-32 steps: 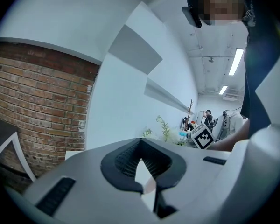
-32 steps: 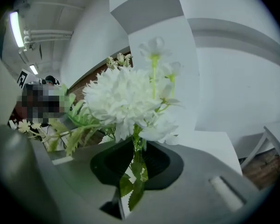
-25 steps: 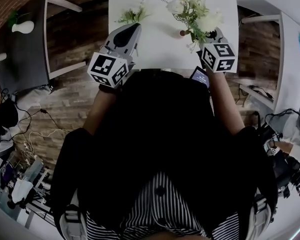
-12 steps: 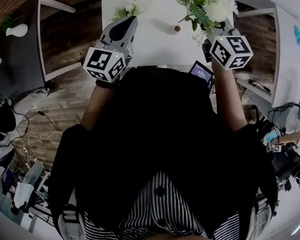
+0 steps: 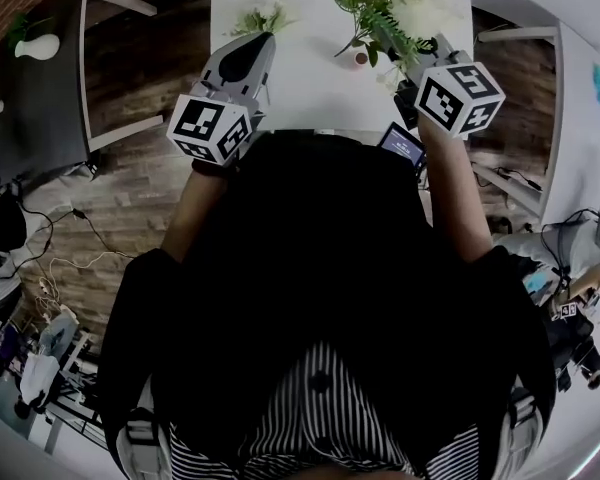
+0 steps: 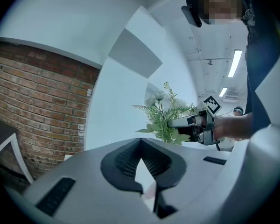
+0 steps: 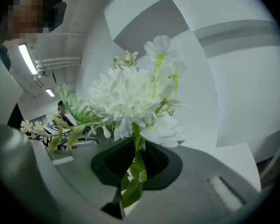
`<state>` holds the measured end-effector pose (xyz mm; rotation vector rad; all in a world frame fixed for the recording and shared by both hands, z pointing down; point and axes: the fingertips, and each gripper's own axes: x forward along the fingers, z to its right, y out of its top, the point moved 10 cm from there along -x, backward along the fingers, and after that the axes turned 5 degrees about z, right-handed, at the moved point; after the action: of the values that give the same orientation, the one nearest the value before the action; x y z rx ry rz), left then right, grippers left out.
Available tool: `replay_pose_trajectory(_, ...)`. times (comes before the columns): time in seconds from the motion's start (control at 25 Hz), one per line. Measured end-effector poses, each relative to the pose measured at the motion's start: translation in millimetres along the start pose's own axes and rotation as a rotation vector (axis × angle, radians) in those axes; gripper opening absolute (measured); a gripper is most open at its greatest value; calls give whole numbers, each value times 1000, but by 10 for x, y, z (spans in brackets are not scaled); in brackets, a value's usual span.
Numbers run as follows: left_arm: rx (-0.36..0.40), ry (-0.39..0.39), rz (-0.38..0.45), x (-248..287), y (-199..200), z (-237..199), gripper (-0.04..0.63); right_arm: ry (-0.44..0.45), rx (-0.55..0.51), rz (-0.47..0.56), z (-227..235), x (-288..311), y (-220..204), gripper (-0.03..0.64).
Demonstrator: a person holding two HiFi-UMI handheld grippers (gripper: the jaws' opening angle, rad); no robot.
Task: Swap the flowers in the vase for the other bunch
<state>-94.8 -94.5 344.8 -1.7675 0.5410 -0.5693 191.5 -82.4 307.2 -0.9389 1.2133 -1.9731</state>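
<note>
Between the jaws of the right gripper (image 7: 133, 171) runs a thin green stem with two broad leaves. The dark ribbed pads are clamped on it low down, probably so the heavy heads stand upright above the grip and do not flop. This bunch (image 7: 130, 101) is a cluster of frilly white blooms, round and many-petalled, with smaller flat white flowers and feathery sprigs fanning out to the side. It hangs in the air over the right half of the table (image 5: 300, 88). It appears to be clear of the vase (image 5: 361, 58), of which only a small round brownish mouth shows from above, a little right of the table's middle and with nothing standing in it. The rest of the vase cannot be made out.

Both jaws of the left gripper (image 6: 141, 169) are pressed together, and I see no stem between them, only a sliver of pale surface behind. It sits low by the near edge, likely waiting its turn. Just past its tip, close to the left edge, is the other bunch (image 5: 260, 18), which is smaller, with white heads and short greenery. Whether the tip touches it I cannot tell.

Both grippers have smooth grey shells, and the tabletop is plain matt white.
</note>
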Motion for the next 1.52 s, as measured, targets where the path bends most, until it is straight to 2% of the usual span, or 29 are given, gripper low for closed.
replay_pose_trajectory(0.24, -25, 56, -6, -173, -138, -122, 5, 81, 11, -101, -149, 388, -228, 43)
replay_pose_trajectory(0.4, -48, 82, -14, -259, -199, -222, 5, 107, 80, -211, -130, 648, -441, 43)
replay_pose_trajectory(0.6, -79, 118, -28, -402, -296, -344, 5, 125, 189, -401, -78, 951, -885, 43)
replay_pose_trajectory(0.72, -99, 130, -43, -463, -379, -451, 5, 86, 234, -501, -22, 1141, -1210, 43)
replay_pose_trajectory(0.92, -116, 139, -62, -510, -458, -582, 5, 17, 372, -581, 118, 1428, -1602, 44)
replay_pose_trajectory(1.2, -144, 169, -86, -610, -538, -765, 5, -45, 335, -685, 275, 1744, -1881, 51)
replay_pose_trajectory(1.52, -150, 201, -113, -706, -654, -954, 5, -133, 359, -716, 392, 1947, -2103, 66)
